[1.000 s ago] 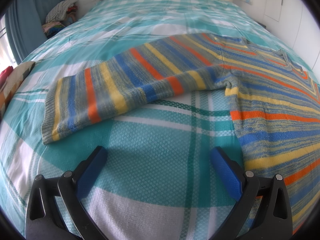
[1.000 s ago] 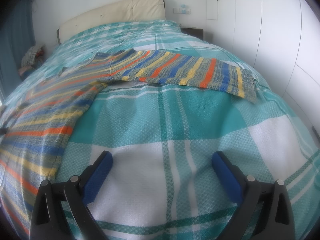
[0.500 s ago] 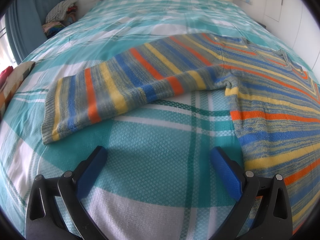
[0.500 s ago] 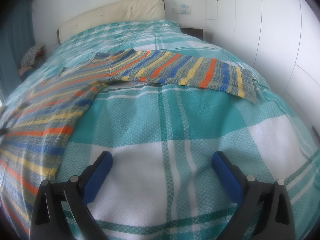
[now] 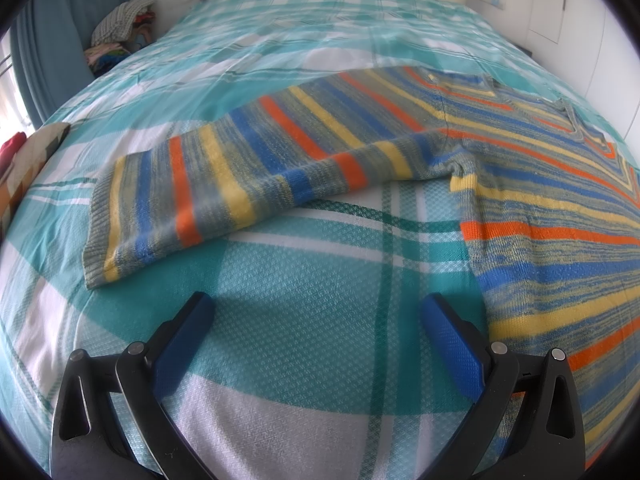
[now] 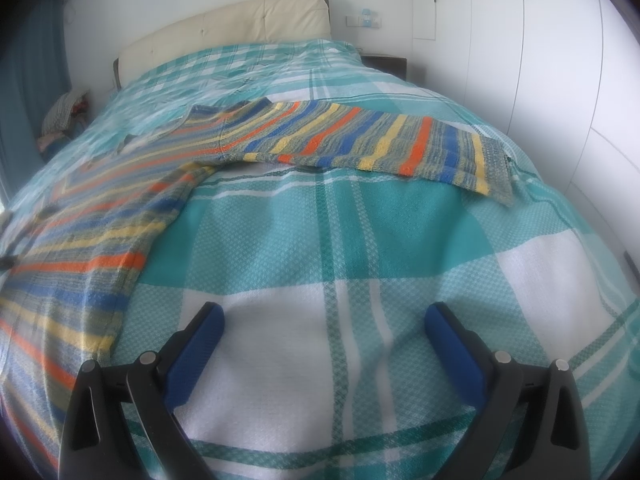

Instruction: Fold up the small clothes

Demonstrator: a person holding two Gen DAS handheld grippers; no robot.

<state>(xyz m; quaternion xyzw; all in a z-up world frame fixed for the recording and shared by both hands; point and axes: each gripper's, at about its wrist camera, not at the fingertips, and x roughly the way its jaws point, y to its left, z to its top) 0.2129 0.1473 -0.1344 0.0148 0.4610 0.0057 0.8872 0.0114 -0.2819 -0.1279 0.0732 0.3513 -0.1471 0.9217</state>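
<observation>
A striped knit sweater point(image 5: 552, 216) in blue, orange, yellow and grey lies spread flat on the bed. In the left wrist view its left sleeve point(image 5: 240, 176) stretches out to the left, cuff nearest me. My left gripper point(image 5: 316, 308) is open and empty, above the bedspread just short of that sleeve. In the right wrist view the sweater body point(image 6: 92, 232) lies at the left and the other sleeve point(image 6: 380, 146) stretches right. My right gripper point(image 6: 324, 316) is open and empty over bare bedspread, well short of the sleeve.
The bed has a teal and white checked bedspread point(image 5: 304, 360) and a cream headboard point(image 6: 224, 36). A pile of clothes point(image 5: 120, 28) sits beside the bed at the far left. White wardrobe doors point(image 6: 540, 60) stand to the right.
</observation>
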